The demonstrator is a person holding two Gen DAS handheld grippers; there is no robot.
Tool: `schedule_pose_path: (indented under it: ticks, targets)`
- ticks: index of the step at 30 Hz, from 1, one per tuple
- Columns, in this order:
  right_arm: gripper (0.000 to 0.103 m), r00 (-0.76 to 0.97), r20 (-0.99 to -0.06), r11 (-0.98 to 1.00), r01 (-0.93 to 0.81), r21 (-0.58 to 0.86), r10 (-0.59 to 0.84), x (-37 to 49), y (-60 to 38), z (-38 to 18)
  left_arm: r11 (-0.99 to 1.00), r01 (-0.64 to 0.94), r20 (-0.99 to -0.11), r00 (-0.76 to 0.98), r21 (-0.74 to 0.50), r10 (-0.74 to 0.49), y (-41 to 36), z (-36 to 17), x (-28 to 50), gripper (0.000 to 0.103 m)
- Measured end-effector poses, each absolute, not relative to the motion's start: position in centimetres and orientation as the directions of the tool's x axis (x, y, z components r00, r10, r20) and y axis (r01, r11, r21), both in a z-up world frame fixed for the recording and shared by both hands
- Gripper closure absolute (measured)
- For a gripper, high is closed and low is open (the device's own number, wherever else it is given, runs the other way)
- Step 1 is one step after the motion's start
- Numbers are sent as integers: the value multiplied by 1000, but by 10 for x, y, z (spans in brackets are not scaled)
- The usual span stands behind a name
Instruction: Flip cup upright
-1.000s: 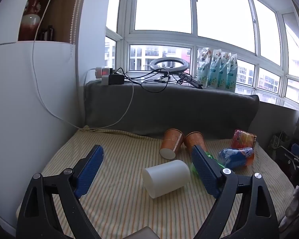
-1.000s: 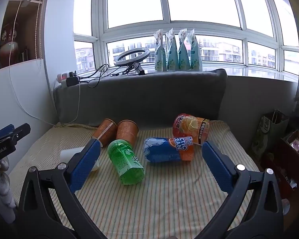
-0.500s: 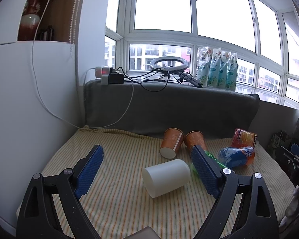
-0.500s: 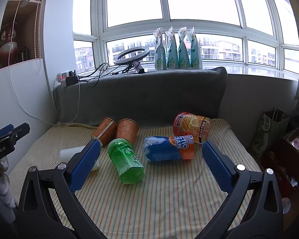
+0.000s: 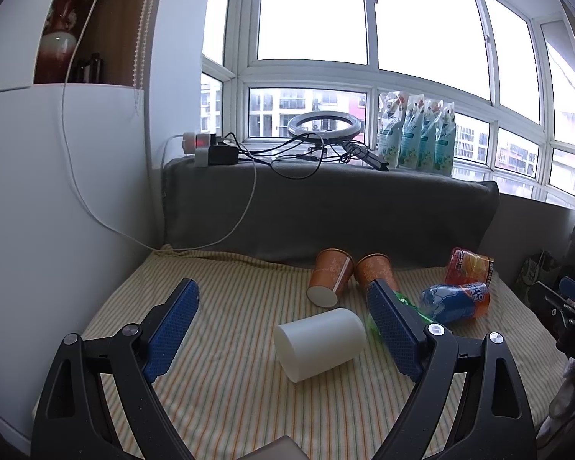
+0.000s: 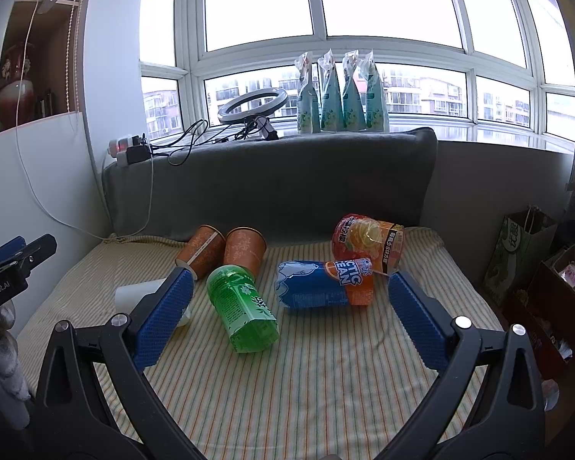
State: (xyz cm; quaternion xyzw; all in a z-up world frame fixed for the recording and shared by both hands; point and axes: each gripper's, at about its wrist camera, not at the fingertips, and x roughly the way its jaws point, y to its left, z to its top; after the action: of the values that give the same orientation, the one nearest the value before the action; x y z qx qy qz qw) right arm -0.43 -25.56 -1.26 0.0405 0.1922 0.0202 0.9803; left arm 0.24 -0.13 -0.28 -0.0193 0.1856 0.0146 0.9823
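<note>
A white cup lies on its side on the striped cloth, base toward me, between the fingers of my open left gripper. In the right wrist view the white cup is partly hidden behind the left finger. Two orange paper cups lie on their sides near the grey cushion; they also show in the right wrist view. My right gripper is open and empty, with the bottles between and beyond its fingers.
A green bottle, a blue-and-orange bottle and an orange-labelled bottle lie on the cloth. A grey cushion backs the surface. A white wall stands at the left. Bags and boxes stand at the right.
Almost nothing has changed. Both grippers stay open and hold nearly still; the views have shifted very slightly.
</note>
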Motion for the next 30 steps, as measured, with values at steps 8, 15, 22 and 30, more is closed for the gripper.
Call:
schedule_pose_path:
  ticks: [8, 15, 22, 30]
  targets:
    - [0, 924, -378, 996, -24, 89, 56, -4, -256, -14, 999, -36, -364, 931, -33, 22, -1, -2, 2, 14]
    - [0, 924, -378, 996, -24, 87, 56, -4, -255, -14, 999, -37, -364, 931, -30, 24, -1, -2, 2, 14]
    - [0, 923, -380, 996, -28, 88, 59, -2, -256, -19, 999, -36, -365, 931, -30, 23, 0, -1, 2, 14]
    - [0, 922, -383, 996, -31, 85, 62, 0, -254, -22, 999, -37, -367, 930, -28, 24, -1, -2, 2, 14]
